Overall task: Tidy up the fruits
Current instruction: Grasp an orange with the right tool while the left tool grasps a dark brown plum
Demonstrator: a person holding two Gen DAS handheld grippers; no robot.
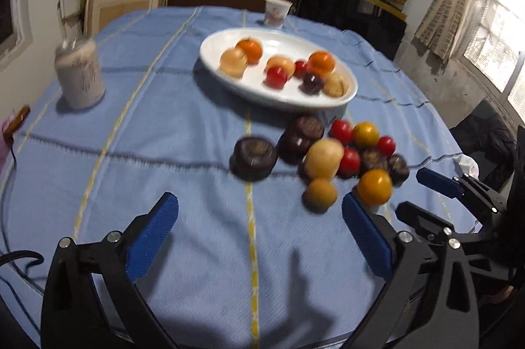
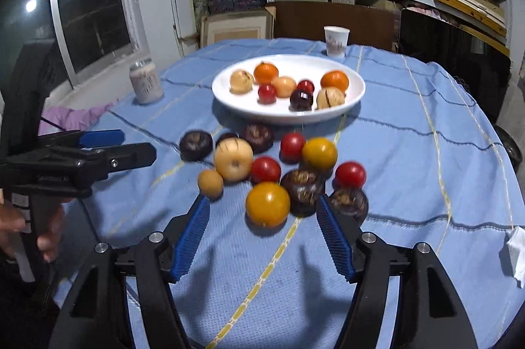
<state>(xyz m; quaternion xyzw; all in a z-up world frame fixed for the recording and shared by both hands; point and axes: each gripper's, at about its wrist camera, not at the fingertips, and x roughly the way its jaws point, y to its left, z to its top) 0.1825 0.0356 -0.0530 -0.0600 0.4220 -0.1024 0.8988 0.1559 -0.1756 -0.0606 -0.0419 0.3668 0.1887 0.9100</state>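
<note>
Before stacked shelves, on our blue-clothed bench (image 2: 410,152), loose fruits (image 2: 267,204) cluster beside the plate (image 2: 356,93). Left tool (image 1: 259,214) gapes wide, right tool (image 2: 262,214) half-open, both empty; a hurried pinch could send round fruit rolling.

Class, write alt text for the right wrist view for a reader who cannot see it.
An open right hand-held gripper points at loose fruit, a yellow-orange fruit nearest, on a blue tablecloth. Beyond sits a white plate holding eight fruits, then a paper cup; a jar stands left.
</note>
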